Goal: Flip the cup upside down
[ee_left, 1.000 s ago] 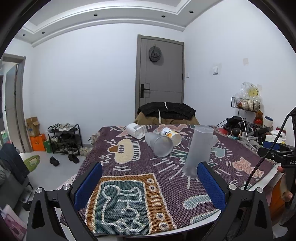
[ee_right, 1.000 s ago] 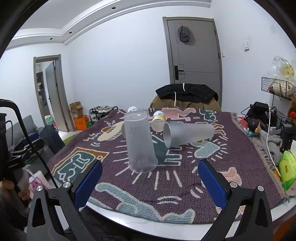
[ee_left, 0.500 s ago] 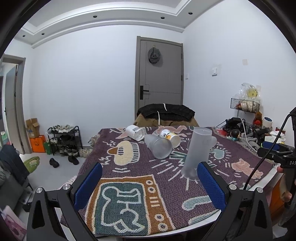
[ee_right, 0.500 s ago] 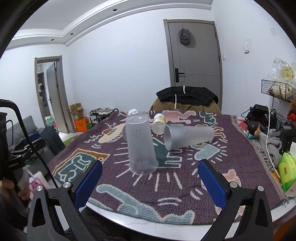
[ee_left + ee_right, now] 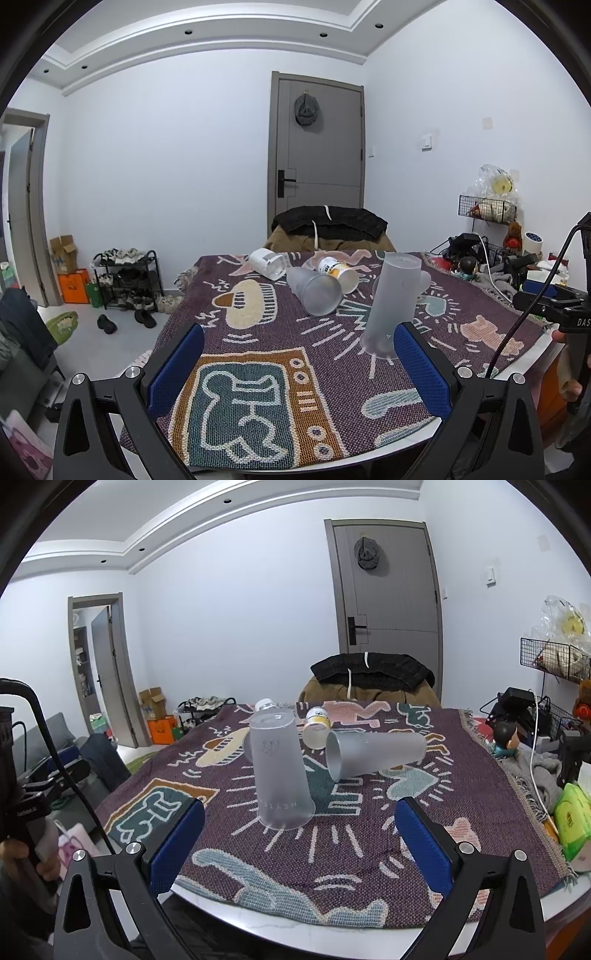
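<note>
A frosted plastic cup [image 5: 279, 771] stands upside down, mouth on the patterned cloth; it also shows in the left wrist view [image 5: 391, 301]. A second frosted cup [image 5: 375, 753] lies on its side behind it, mouth toward me, and shows in the left wrist view [image 5: 316, 290]. My right gripper [image 5: 299, 845] is open and empty, held back near the table's front edge. My left gripper [image 5: 299, 365] is open and empty, also near the table edge, left of the standing cup.
A white-and-yellow cup [image 5: 317, 726] and a white bottle [image 5: 267, 263] lie on their sides farther back on the table [image 5: 332, 934]. A chair with dark clothes [image 5: 373, 674] stands behind. Green packet [image 5: 574, 818] and clutter sit at the right.
Both grippers have drawn back slightly from the cups and tilted up a little. The cups have not moved.
</note>
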Tool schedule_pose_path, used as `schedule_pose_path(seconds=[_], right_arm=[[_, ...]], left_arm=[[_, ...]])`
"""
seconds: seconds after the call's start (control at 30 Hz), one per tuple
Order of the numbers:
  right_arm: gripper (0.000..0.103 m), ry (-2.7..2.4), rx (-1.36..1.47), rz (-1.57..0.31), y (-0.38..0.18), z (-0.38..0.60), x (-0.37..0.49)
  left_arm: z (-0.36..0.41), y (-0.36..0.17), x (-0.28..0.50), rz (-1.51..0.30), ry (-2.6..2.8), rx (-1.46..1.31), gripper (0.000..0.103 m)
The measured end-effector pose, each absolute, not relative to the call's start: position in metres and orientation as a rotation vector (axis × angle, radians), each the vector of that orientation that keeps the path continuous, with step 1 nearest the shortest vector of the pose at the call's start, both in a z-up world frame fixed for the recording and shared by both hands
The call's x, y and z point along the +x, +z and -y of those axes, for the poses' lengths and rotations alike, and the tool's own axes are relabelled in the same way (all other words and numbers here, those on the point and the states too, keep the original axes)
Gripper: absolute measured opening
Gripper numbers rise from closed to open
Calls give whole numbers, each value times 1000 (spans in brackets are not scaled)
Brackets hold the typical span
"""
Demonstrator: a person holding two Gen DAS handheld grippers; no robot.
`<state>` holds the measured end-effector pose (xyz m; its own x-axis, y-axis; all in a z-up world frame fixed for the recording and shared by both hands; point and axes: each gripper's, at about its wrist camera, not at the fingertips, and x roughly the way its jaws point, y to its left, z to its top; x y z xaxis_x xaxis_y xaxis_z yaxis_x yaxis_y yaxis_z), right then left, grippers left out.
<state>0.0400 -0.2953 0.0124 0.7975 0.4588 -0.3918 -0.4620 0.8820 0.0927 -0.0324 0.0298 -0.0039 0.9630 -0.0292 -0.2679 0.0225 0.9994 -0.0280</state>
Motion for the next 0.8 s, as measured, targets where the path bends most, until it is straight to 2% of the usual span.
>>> schedule_pose_path(seconds=[0.8], right_arm=[[103, 492, -10, -420, 15, 295, 39]], left_arm=[[-28, -4, -31, -275, -26, -22, 103]])
